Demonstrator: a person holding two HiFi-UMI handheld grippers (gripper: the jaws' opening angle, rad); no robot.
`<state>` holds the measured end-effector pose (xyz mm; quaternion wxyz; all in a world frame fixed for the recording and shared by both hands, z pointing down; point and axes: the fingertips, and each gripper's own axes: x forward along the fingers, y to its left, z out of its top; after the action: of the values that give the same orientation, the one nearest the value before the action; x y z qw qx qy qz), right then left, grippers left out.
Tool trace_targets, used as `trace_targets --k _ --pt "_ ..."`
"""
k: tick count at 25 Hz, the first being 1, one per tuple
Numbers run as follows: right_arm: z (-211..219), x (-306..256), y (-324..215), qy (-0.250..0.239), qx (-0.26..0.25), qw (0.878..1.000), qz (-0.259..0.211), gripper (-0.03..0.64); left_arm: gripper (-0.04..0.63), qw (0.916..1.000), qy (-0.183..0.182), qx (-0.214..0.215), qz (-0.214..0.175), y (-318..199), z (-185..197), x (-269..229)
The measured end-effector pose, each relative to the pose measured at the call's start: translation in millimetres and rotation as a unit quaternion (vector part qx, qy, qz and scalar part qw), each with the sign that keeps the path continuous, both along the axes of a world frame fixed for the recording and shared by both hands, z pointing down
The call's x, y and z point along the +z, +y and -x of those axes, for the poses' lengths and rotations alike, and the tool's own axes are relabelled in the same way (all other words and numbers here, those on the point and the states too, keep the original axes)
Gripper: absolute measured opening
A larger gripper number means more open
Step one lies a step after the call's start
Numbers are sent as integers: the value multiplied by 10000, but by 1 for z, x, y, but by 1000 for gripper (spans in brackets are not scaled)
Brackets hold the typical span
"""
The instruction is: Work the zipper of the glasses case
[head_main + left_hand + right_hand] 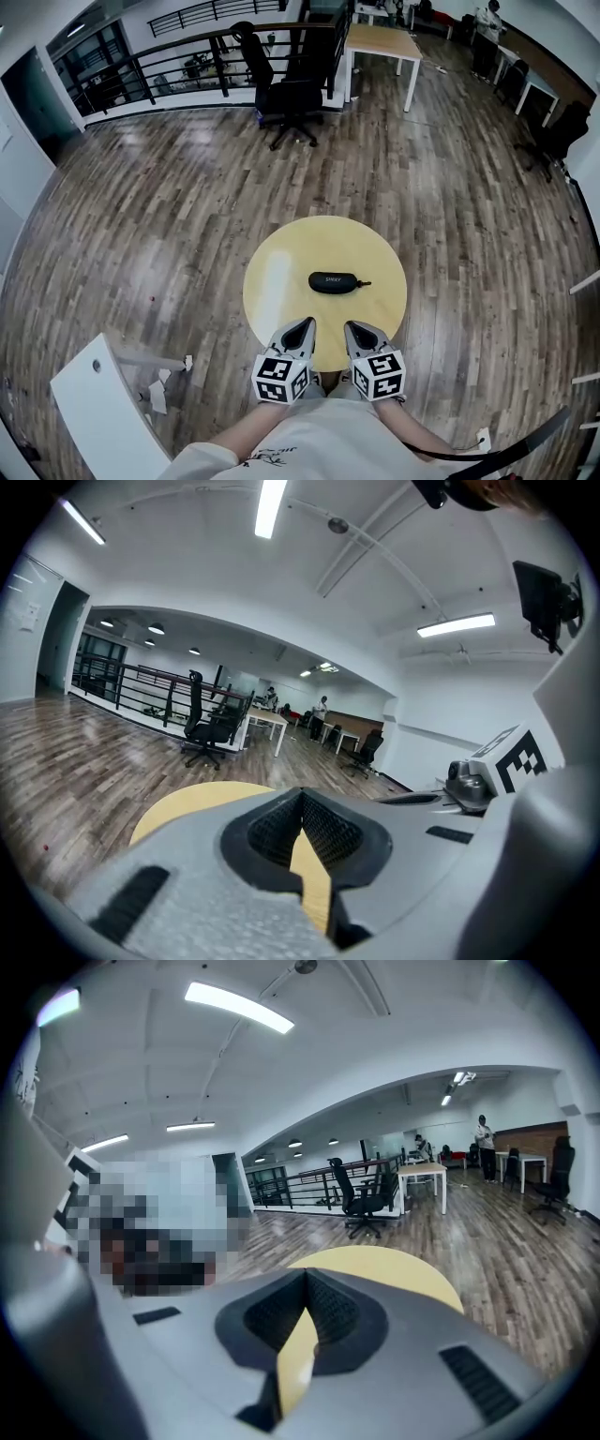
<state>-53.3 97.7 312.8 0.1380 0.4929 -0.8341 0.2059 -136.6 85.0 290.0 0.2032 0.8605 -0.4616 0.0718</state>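
Observation:
A black glasses case (335,281) lies near the middle of a round yellow table (281,281), its zipper pull (364,282) pointing right. Both grippers hover at the table's near edge, short of the case and apart from it. My left gripper (304,324) is shut with nothing in it, its jaw tips meeting. My right gripper (352,326) is likewise shut and empty. In the left gripper view the left gripper (302,795) hides the case, and only the yellow table (187,803) shows. The right gripper view also shows the right gripper (306,1275) in front of the table (394,1269), with no case in sight.
Wood floor surrounds the table. A black office chair (286,94) stands by a railing (169,56) at the back, with a wooden desk (380,42) beside it. A white panel (103,412) and paper scraps (159,392) lie at the lower left. A person (487,23) stands far off.

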Motion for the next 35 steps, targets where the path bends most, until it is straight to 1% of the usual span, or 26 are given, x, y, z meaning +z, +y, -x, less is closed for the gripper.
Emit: trace_targets --k 4,7,11,14,19,23,26,31,35 --pt "-1 -3 -14 13 -142 9999 -43 2 3 9998 9 -193 42 -14 6 2" --pt "-8 -1 -24 -7 -175 9998 8 2 3 9996 20 -272 21 -21 4 -1" --pt "-12 -2 -36 -97 -203 9997 -25 2 3 9991 98 -404 89 -29 1 1" --pt "-15 0 -40 -93 -252 9996 -21 2 3 9993 12 -375 62 -33 -5 1" --pt "-24 3 -46 -116 -232 9997 14 2 3 9993 36 -369 102 -39 -13 3" --pt "-32 9 -52 -125 -159 9998 67 2 3 9992 -26 -372 117 -47 -14 7" --pt "-36 17 -58 -128 -126 9998 122 2 3 9991 -114 -347 200 -54 -16 17" --pt "-47 36 -77 -63 -65 9997 219 2 3 9991 -49 -224 361 -73 -28 37" --pt "-55 64 -98 16 16 9991 425 2 3 9988 -195 -101 432 -94 -36 60"
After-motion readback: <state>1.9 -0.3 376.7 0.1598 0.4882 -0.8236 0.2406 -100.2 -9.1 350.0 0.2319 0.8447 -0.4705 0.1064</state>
